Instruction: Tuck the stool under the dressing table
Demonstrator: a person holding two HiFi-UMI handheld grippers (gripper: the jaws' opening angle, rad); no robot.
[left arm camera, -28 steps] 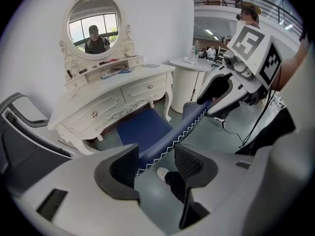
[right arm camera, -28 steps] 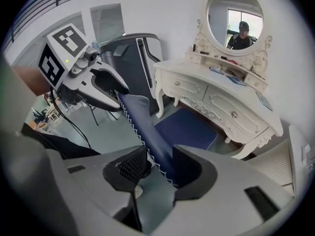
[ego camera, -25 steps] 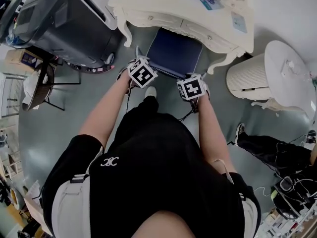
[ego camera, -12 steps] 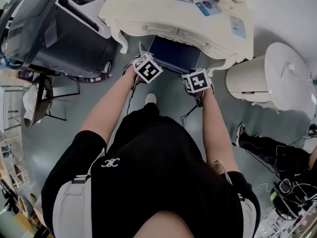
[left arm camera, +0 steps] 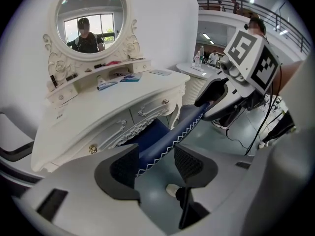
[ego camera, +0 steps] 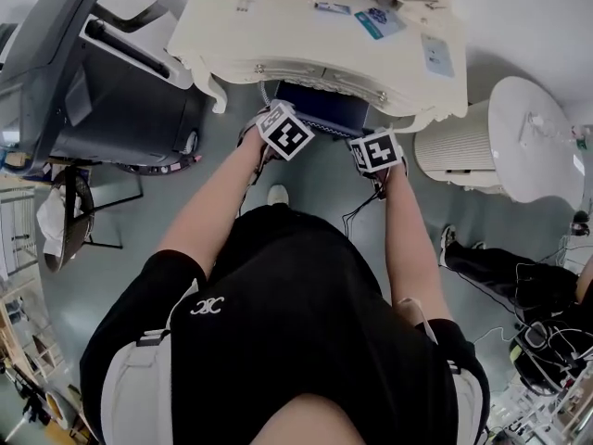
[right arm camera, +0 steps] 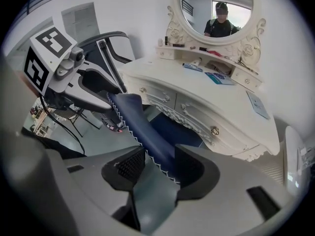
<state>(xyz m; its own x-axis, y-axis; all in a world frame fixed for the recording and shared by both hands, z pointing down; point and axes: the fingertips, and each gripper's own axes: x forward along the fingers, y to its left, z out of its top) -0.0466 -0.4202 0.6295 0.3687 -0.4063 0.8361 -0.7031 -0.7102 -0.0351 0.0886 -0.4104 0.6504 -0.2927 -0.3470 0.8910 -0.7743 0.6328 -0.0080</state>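
Note:
The stool's dark blue seat (ego camera: pixel 320 108) sits mostly beneath the cream dressing table (ego camera: pixel 278 35); only a strip shows at the table's front. My left gripper (ego camera: pixel 278 126) is at the seat's near left edge and my right gripper (ego camera: pixel 378 156) at its near right. In the left gripper view the zigzag-trimmed seat edge (left arm camera: pixel 167 139) runs between the jaws of the left gripper (left arm camera: pixel 156 163), against the left pad, with a gap to the right pad. My right gripper (right arm camera: pixel 160 168) has just been opening; the seat edge (right arm camera: pixel 142 132) lies between its pads with a gap on the left.
A dark grey machine (ego camera: pixel 93 82) stands left of the table. A white ribbed cylinder (ego camera: pixel 454 146) and a round white table (ego camera: pixel 528 123) stand at its right. A black chair (ego camera: pixel 69 202) is at the far left, a person's leg (ego camera: pixel 491 272) and cables at the right.
The stool has slid further under the dressing table, so less of the blue seat shows. Both grippers have moved toward the table with it.

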